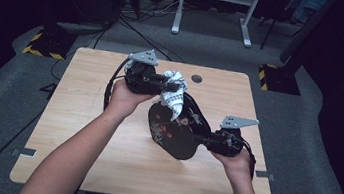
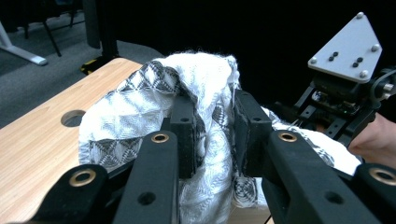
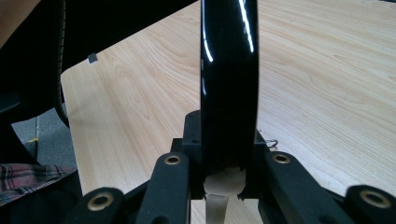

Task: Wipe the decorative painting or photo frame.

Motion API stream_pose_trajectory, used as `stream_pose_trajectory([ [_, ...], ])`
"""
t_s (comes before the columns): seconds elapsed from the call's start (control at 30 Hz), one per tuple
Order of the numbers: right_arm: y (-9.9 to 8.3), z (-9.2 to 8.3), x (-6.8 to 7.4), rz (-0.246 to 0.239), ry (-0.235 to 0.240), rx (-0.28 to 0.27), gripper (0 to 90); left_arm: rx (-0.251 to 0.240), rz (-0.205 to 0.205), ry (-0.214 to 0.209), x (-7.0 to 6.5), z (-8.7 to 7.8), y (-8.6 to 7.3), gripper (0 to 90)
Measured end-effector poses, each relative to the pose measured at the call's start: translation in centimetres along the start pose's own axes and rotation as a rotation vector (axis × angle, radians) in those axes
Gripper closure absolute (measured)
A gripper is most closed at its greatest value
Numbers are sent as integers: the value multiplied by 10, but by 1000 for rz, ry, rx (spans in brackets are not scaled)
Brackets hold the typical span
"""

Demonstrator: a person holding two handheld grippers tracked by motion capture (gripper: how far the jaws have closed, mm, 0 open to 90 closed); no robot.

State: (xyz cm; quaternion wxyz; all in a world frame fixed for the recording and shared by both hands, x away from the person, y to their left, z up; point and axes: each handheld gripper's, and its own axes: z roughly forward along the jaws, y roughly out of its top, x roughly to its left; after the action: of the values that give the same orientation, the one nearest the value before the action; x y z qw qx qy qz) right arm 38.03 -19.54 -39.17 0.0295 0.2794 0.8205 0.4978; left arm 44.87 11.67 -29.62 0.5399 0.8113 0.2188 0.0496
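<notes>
Black jaws of my right gripper [image 3: 223, 179] clamp the rim of the glossy black tray [image 1: 176, 128], held tilted over the table [image 1: 80, 130] near its right edge; it's stiff, slick, nothing in it. My left gripper [image 2: 212, 135] pinches the soft white cloth [image 2: 140, 107] against its upper end.

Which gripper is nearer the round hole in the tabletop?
Left. The left gripper, shut on the cloth, is just left of the hole near the far edge. The right gripper, clamped on the black tray, sits farther off toward the near right.
</notes>
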Motion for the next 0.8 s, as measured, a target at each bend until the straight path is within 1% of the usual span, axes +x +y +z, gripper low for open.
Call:
stream_pose_trajectory([
  [0.17,-1,-1,-2,3,1,-1,788,12,-15,13,5,-1,-6,735],
  [0.3,-1,-1,-3,6,1,-1,790,34,-32,32,10,0,-14,737],
  [0.6,-2,-1,-4,6,2,-1,789,62,-62,44,17,1,-31,740],
  [0.77,-2,-1,-4,7,1,-2,789,75,-72,46,20,2,-38,742],
  [0.8,-2,-1,-4,7,1,-3,790,81,-73,51,20,2,-40,742],
])
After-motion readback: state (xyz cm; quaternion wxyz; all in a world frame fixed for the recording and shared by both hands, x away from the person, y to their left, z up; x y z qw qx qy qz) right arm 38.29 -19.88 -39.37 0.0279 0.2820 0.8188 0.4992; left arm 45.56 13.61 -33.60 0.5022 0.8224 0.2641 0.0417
